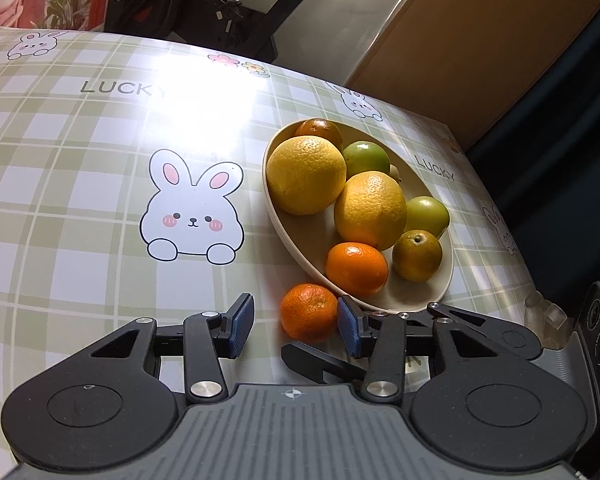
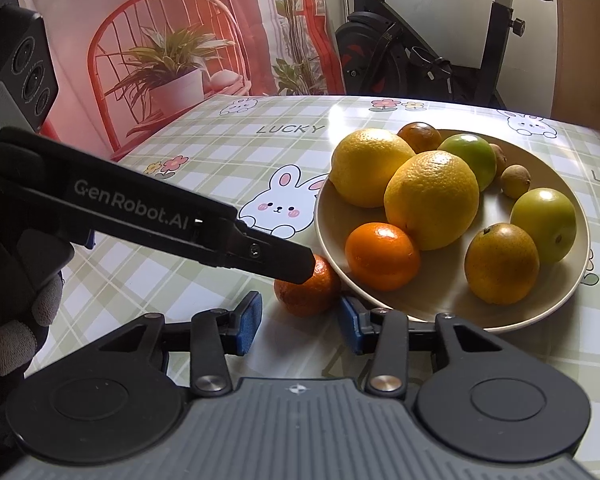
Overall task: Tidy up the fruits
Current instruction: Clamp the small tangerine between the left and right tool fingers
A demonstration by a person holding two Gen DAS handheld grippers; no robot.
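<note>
A small tangerine (image 1: pixel 308 312) (image 2: pixel 306 292) lies on the checked tablecloth, right against the near rim of a cream plate (image 1: pixel 296 226) (image 2: pixel 440 304). My left gripper (image 1: pixel 296 326) is open around it: the right pad (image 1: pixel 350 330) is at its side and the left pad (image 1: pixel 242 326) stands apart. The right wrist view shows one left finger (image 2: pixel 292 266) resting over the tangerine's top. My right gripper (image 2: pixel 300 322) is open, its blue pads just short of the fruit and not pressing on it. On the plate are two big yellow citrus fruits (image 2: pixel 432 200), another tangerine (image 2: pixel 382 256) and several greenish fruits.
The rabbit-print tablecloth (image 1: pixel 100 208) spreads out to the left of the plate. A gloved hand (image 2: pixel 16 320) holds the left gripper. An exercise bike (image 2: pixel 440 60) and a brown board (image 1: pixel 480 40) stand beyond the table's far edge. The table ends close to the right of the plate.
</note>
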